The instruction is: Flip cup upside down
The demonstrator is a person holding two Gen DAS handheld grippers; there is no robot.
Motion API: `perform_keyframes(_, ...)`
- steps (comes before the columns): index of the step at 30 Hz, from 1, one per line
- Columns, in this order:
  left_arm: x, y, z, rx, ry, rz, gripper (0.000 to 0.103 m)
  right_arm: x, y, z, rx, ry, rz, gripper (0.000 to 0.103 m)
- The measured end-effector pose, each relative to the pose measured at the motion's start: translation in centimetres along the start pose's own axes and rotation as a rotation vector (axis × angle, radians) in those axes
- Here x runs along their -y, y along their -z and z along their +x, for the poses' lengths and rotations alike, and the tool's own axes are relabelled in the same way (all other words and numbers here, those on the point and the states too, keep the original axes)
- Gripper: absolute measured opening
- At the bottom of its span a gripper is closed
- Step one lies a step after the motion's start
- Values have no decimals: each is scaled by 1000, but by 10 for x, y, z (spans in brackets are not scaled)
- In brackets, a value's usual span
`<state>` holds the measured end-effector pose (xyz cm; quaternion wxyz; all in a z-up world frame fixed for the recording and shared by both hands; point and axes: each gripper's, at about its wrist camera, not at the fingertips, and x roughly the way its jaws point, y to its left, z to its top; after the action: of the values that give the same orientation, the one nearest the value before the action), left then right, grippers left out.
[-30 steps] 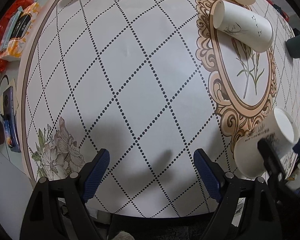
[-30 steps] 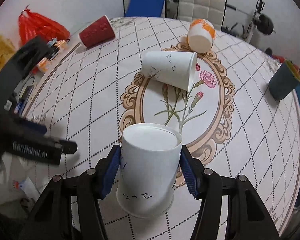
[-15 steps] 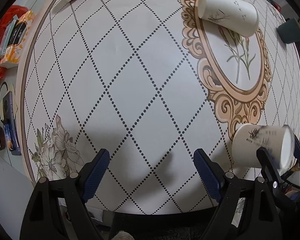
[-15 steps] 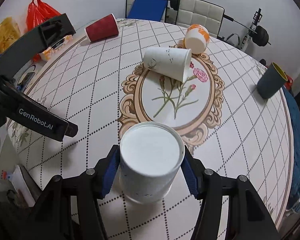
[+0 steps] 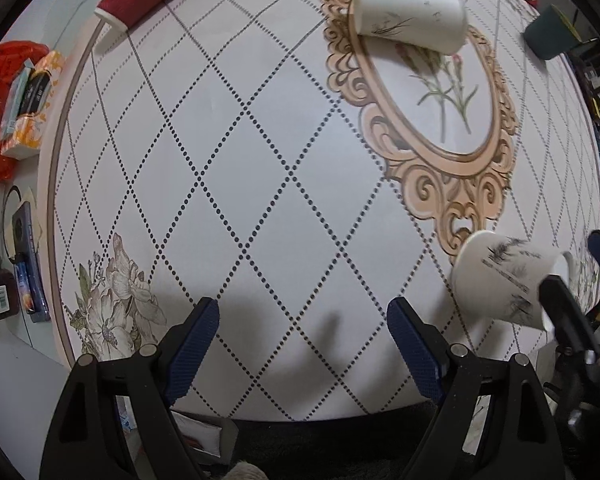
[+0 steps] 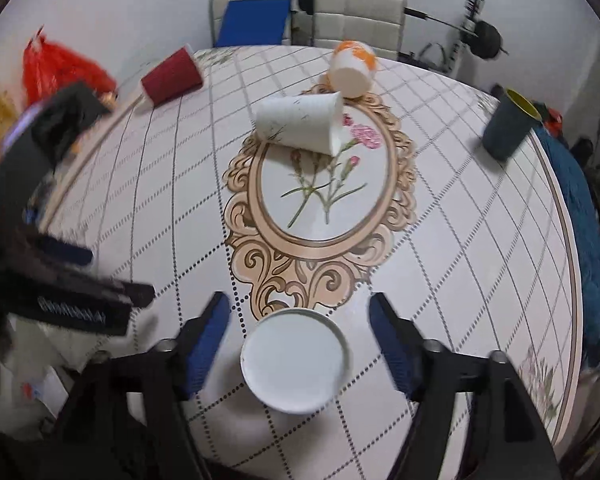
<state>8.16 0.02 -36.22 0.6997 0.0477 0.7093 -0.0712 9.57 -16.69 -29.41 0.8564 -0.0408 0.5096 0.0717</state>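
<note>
A white paper cup (image 6: 295, 360) with dark ink drawings stands upside down near the table's front edge, its flat base facing up. My right gripper (image 6: 299, 344) is open, its blue pads (image 6: 208, 340) spread wide on either side of the cup and clear of it. The same cup shows in the left wrist view (image 5: 504, 280) at the right edge, partly behind the right gripper's black finger. My left gripper (image 5: 303, 344) is open and empty above the table's front edge.
Another white cup (image 6: 300, 123) lies on its side on the oval flower print. An orange-patterned cup (image 6: 352, 69) lies behind it, a red cup (image 6: 171, 76) at the far left edge, a dark teal cup (image 6: 508, 124) stands at the right. Boxes and a red bag (image 5: 4, 104) sit left of the table.
My right gripper turned the cup base-up, set it on the table and opened off it. The left gripper drifted slightly, still open.
</note>
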Motion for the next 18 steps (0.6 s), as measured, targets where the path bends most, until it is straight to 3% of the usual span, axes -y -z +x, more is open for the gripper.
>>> perform_keyframes(5,23,25,-36,67,-4,26,86,19,2,-33,-43,61,108,93)
perform_keyframes(9,41,52,-71,142,-26,34,86,36,14,-62,-88,134,187,94)
perform_keyframes(13,40,59,-104,209,-28,9,86,55,27,-88,-127,150,263,94)
perform_keyframes(18,53,89,-157,319,-16,-23,86,62,39,-145,-73,174,243,94)
